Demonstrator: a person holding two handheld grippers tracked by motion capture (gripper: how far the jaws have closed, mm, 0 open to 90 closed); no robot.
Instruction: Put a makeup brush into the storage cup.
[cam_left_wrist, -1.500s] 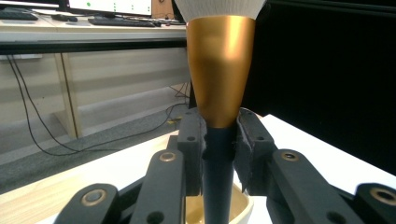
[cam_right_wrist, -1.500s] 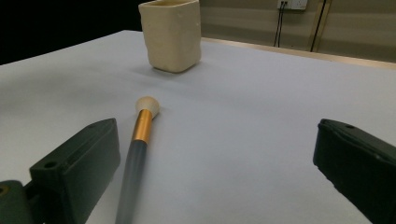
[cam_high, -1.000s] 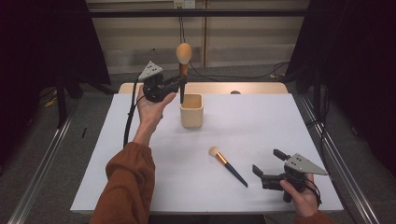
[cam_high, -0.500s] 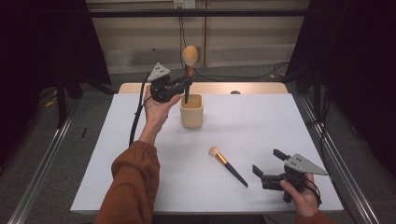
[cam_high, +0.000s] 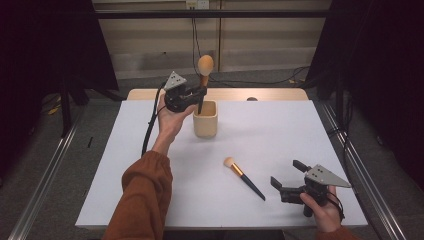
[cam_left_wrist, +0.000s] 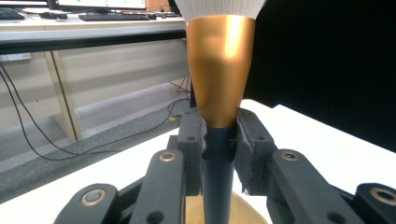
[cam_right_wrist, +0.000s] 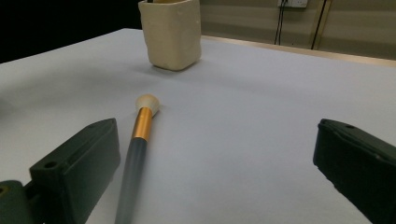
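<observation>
**No readable writing**

No text, label, brand, number or sign can be read in the views. The cream cup (cam_high: 205, 119), both brushes and the white table (cam_high: 300, 135) carry no print. In the left gripper view, monitors (cam_left_wrist: 107, 3) on a far desk are lit, but their content is too small to read.

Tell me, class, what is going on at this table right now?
A person works with a gripper in each hand. The left gripper is shut on the large makeup brush, holding it upright, bristles up, with its handle tip at the mouth of the beige cup. The right gripper rests open near the table's front edge, beside a smaller brush lying flat.
</observation>
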